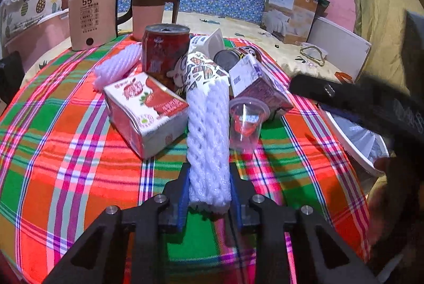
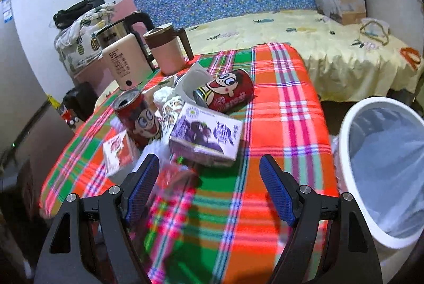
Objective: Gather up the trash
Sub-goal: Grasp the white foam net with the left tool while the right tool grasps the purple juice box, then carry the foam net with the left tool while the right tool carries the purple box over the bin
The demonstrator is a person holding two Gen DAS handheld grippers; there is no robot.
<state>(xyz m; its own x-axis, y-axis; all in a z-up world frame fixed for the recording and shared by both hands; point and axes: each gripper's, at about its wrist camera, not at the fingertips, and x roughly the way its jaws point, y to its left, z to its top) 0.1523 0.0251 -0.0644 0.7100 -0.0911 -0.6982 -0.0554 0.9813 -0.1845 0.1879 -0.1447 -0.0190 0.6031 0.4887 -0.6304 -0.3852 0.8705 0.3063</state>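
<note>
**One foam sleeve gripped, bin next**

Your left hand-held gripper [image 1: 209, 193] pinches the white foam net sleeve [image 1: 208, 135] at 6 o'clock of the trash pile on the bench [image 1: 66, 151]. Lift w/o snagging the clear cup [image 1: 247, 122]. Right hand-held gripper [image 2: 209, 188] gapes wide, empty; bin [image 2: 371, 204] at 3 o'clock.

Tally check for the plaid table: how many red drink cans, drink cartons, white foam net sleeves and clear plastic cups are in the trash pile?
Red drink cans: 2
Drink cartons, one strawberry-printed, one purple: 2
White foam net sleeves: 2
Clear plastic cup: 1
Total: 7
</note>
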